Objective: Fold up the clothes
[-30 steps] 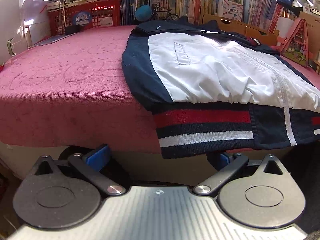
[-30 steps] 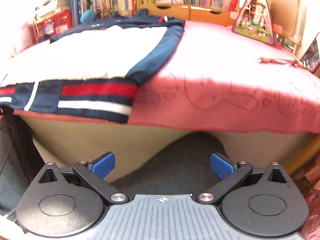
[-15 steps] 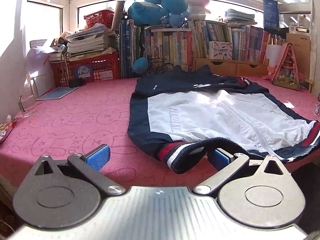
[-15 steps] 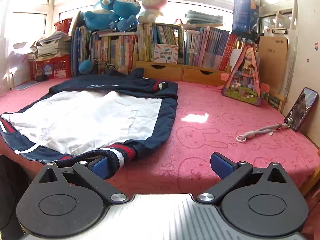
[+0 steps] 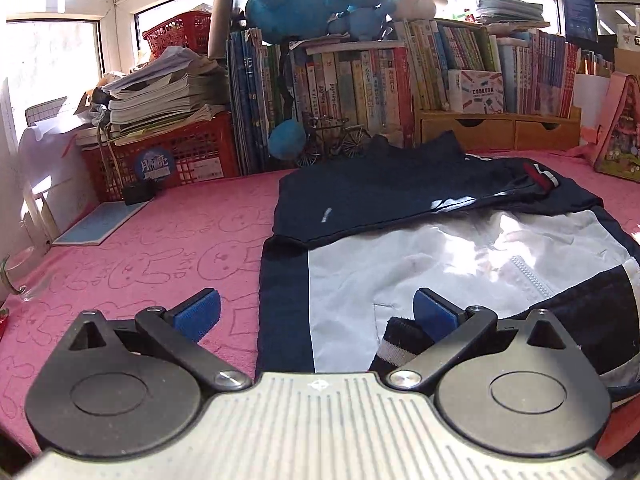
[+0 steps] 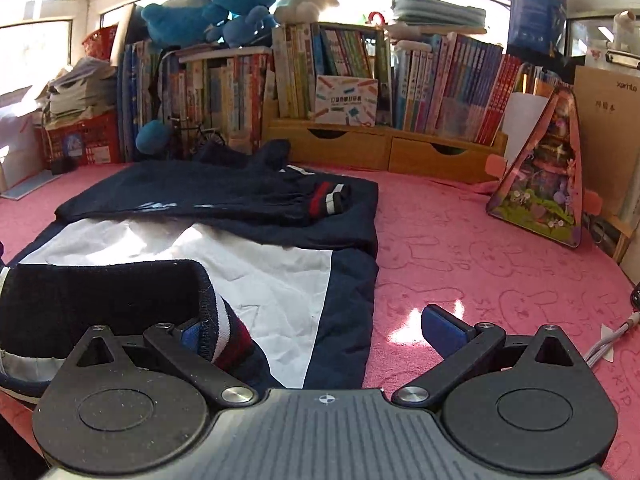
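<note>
Jacket (image 5: 400,264), one, two claws (image 5: 316,314) (image 6: 308,330) spread wide

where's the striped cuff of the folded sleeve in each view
Left wrist: the red, white and navy striped sleeve cuff is upper right, on the jacket's far navy part.
Right wrist: the cuff is just above centre.
Shared landmark: the wooden two-drawer organiser under the books, behind the jacket.
</note>
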The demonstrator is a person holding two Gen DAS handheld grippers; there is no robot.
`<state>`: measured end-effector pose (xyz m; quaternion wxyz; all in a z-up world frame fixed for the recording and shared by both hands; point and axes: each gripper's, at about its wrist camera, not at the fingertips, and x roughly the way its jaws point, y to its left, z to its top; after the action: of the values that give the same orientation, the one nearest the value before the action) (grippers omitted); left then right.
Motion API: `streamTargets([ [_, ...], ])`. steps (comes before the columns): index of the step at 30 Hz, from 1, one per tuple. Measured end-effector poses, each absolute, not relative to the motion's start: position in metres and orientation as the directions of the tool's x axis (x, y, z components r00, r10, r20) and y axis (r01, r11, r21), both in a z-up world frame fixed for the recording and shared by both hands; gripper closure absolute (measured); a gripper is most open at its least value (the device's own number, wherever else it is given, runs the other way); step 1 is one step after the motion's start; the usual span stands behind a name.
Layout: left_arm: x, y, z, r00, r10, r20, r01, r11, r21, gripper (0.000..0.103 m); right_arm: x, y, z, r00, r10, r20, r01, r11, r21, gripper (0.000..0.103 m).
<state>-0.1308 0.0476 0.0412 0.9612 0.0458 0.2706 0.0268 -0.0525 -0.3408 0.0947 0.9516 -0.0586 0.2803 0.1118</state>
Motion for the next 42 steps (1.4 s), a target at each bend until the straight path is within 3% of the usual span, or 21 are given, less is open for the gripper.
streamTargets([
  [5,-0.144,0.059,0.055,0.874,0.021,-0.486,0.024,0.996,0.086,0.000,-0.028,-0.329,0.077,0.780,0.175,-0.601,-0.263,0.963,-0.060,0.000],
  [9,-0.167,0.060,0.073,0.880,-0.082,-0.467,0.152,0.982,0.114,0.000,-0.019,-0.324,0.066,0.769,0.158,-0.620,-0.250,0.966,-0.064,0.000],
  [15,-0.197,0.031,0.072,0.767,-0.433,-0.473,0.479,0.878,-0.027,0.000,-0.012,-0.328,0.062,0.750,0.182,-0.636,-0.248,0.969,-0.015,0.000],
  [18,-0.192,0.008,0.058,0.716,-0.503,-0.484,0.552,0.832,-0.049,0.000,-0.013,-0.331,0.068,0.751,0.199,-0.630,-0.259,0.966,-0.005,0.000],
  [24,-0.155,-0.019,0.024,0.713,-0.418,-0.563,0.501,0.866,-0.007,0.000,-0.032,-0.345,0.095,0.785,0.248,-0.568,-0.311,0.950,-0.015,0.000],
  [29,-0.126,-0.001,0.023,0.740,-0.387,-0.550,0.403,0.910,-0.099,0.000,-0.061,-0.360,0.121,0.820,0.330,-0.467,-0.398,0.916,-0.050,0.000],
  [34,-0.115,0.001,0.023,0.793,-0.265,-0.548,0.311,0.950,-0.009,0.000,-0.078,-0.367,0.129,0.804,0.433,-0.408,-0.503,0.861,-0.076,0.000],
  [36,-0.109,0.002,0.020,0.798,-0.214,-0.563,0.276,0.961,0.026,0.000,-0.077,-0.376,0.130,0.792,0.477,-0.382,-0.524,0.851,-0.023,0.000],
  [40,-0.103,0.010,0.012,0.780,-0.199,-0.593,0.254,0.967,0.010,0.000,-0.066,-0.410,0.137,0.739,0.607,-0.293,-0.563,0.795,0.226,0.000],
  [42,-0.102,0.015,0.012,0.772,-0.217,-0.597,0.256,0.966,-0.021,0.000,-0.061,-0.406,0.134,0.716,0.604,-0.350,-0.570,0.795,0.207,0.000],
])
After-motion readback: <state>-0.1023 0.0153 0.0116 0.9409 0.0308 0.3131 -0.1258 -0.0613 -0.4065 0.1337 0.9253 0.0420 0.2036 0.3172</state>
